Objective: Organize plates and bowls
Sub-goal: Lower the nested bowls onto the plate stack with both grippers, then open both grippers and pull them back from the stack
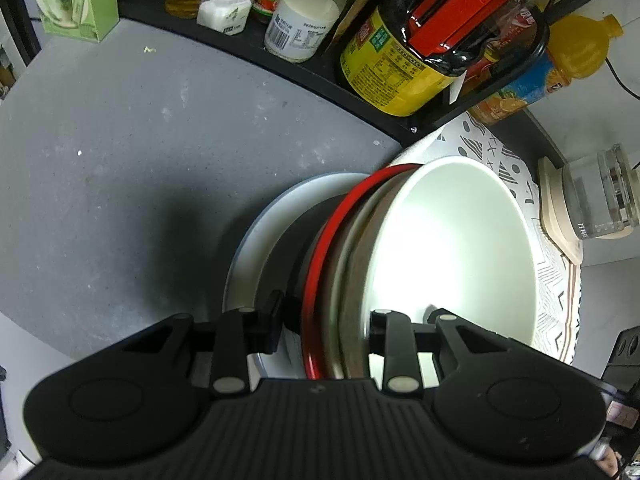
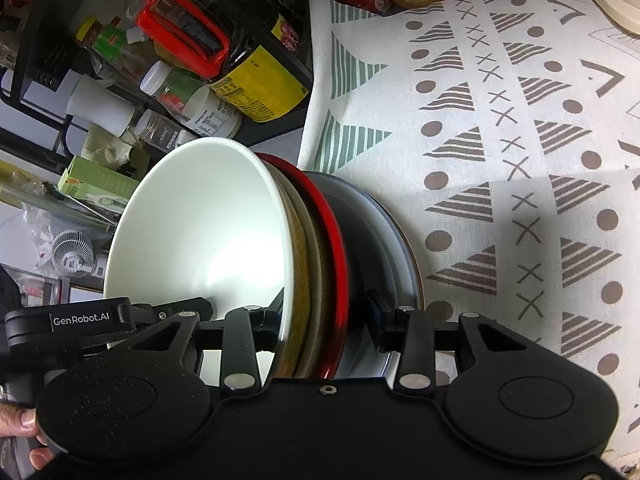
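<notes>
Both grippers clamp the same nested stack of dishes from opposite sides. The left gripper (image 1: 324,326) has its jaws closed over the near rims, one inside the white bowl (image 1: 452,252), the other against the dark outer wall of the red-rimmed bowl (image 1: 320,248). The right gripper (image 2: 326,316) does the same on its side, its jaws set around the white bowl, a tan bowl (image 2: 304,240), the red-rimmed one and the grey plate (image 2: 384,232) beneath.

The stack appears tipped on edge above the patterned cloth (image 2: 500,120), with the grey tabletop (image 1: 140,140) just beyond the cloth's edge on the left gripper's side.

The main risk, as I judge it, is slippage: smooth glazed rims pinched only at the edge could slide apart if either hand tilts or eases off, and the plate could drop away from the bowls. Uneven pull between the hands could also twist the stack loose.

Whether the plate's far edge rests on the cloth cannot be told. The dishes' bottoms are hidden by the grippers, and how many pieces lie between tan and red rims is hard to make out.
</notes>
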Demonstrator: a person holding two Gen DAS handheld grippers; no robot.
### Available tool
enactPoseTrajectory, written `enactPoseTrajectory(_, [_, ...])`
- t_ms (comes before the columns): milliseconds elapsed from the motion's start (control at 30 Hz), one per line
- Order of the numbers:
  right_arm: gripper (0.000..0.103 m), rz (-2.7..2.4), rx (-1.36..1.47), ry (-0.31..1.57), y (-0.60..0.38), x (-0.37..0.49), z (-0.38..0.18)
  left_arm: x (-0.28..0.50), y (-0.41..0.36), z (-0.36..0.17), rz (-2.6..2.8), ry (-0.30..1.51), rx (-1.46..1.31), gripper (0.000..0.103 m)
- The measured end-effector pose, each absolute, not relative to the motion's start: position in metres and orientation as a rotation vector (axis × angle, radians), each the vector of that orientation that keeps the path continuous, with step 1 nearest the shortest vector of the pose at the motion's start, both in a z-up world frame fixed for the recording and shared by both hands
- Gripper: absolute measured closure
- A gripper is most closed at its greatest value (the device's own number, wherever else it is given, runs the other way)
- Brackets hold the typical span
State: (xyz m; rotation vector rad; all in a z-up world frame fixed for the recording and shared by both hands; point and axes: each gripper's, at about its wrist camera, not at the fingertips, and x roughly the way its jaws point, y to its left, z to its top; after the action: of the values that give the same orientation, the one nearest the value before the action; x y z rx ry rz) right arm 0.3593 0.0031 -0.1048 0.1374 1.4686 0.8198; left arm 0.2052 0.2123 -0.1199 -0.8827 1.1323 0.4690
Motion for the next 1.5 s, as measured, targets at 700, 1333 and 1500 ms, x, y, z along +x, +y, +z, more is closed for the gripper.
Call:
enactPoseTrajectory(700, [0.017, 0.756, 0.184, 1.298, -0.023, 0.357, -0.063, 0.200, 0.224, -0.072, 0.443, 1.011, -0.811, 0.035])
enactPoseTrajectory(1333, [0.000, 0.533, 0.215, 1.065, -0.106, 0.376, -0.016, 0.255, 0.187, -0.013, 0.330, 0.931, -0.610, 0.015])
enactPoseTrajectory(1500, [0.000, 0.475, 0.211, 1.006, -0.129, 0.373, -0.004, 0.261, 0.169, -0.008, 0.291, 0.913, -0.566, 0.011])
